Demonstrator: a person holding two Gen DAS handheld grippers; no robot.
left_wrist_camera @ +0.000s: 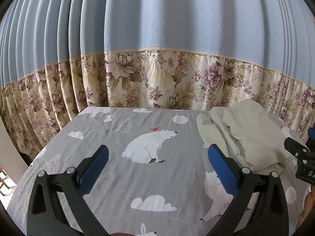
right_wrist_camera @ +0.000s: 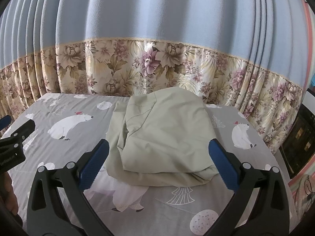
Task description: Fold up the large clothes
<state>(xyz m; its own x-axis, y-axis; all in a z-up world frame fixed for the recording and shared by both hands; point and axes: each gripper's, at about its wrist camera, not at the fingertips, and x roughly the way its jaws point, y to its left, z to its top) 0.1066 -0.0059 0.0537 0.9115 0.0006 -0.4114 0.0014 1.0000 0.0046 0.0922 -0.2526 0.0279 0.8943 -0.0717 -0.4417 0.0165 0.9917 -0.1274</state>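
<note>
A pale green garment [right_wrist_camera: 161,135] lies in a loose, bunched heap on the grey bear-print bedsheet [right_wrist_camera: 65,153]. My right gripper [right_wrist_camera: 158,145] is open, jaws wide, just in front of the heap with nothing between them. In the left wrist view the garment [left_wrist_camera: 248,137] lies to the right. My left gripper [left_wrist_camera: 157,151] is open and empty above the bare sheet [left_wrist_camera: 122,177], left of the garment. The right gripper's body shows at the right edge of the left wrist view [left_wrist_camera: 301,155], and the left gripper's body at the left edge of the right wrist view [right_wrist_camera: 15,143].
A blue curtain with a floral lower band [right_wrist_camera: 157,66] hangs right behind the bed. A dark cabinet or screen [right_wrist_camera: 299,143] stands at the bed's right side. The bed's left edge drops off near a pale wall [left_wrist_camera: 7,141].
</note>
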